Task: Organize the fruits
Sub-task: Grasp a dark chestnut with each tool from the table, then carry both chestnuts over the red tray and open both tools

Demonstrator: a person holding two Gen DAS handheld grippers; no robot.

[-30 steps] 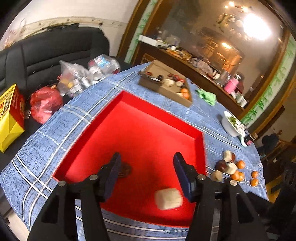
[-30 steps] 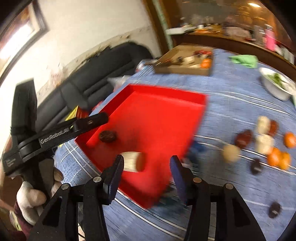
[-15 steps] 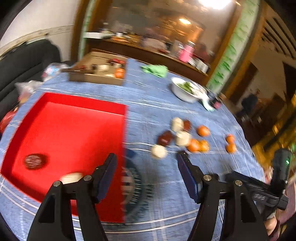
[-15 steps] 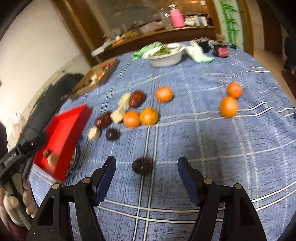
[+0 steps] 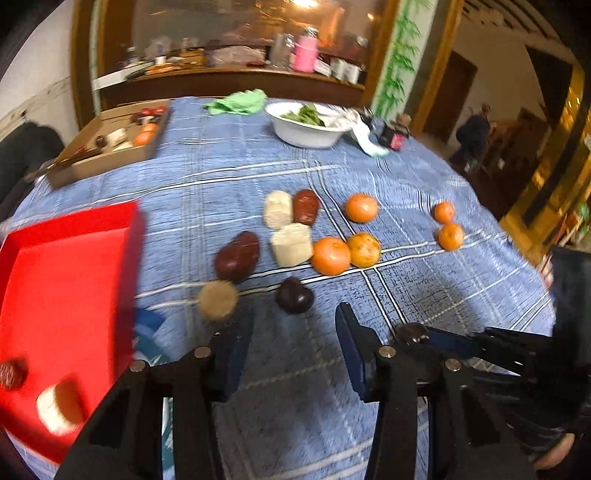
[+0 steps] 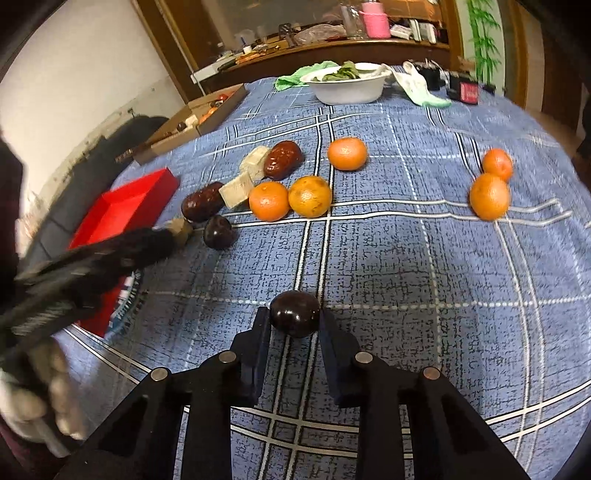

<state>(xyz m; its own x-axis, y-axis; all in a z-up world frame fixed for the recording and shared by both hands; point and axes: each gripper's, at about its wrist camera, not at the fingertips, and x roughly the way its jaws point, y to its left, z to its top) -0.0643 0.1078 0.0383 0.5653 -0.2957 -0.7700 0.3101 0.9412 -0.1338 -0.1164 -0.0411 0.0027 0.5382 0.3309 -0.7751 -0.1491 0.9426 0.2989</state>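
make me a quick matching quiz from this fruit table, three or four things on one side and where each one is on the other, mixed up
Things:
1. small dark round fruit
2. pale cut cube
3. leafy greens
4. small orange fruit in the brown box

Places:
A. in the white bowl
B. in the cardboard box
C. between the right gripper pads
D. in the red tray

Pairs: 1-C, 2-D, 3-A, 4-B

Your tablecloth (image 6: 406,258) is blue with a plaid of white and dark lines. The tray (image 5: 66,295) is bright red. You have orange tangerines (image 6: 309,195), dark maroon fruits (image 6: 294,318), and pale cream blocks (image 5: 291,244). The bowl (image 6: 349,90) is white, the cloth (image 5: 238,101) green, the cup (image 6: 376,23) pink.
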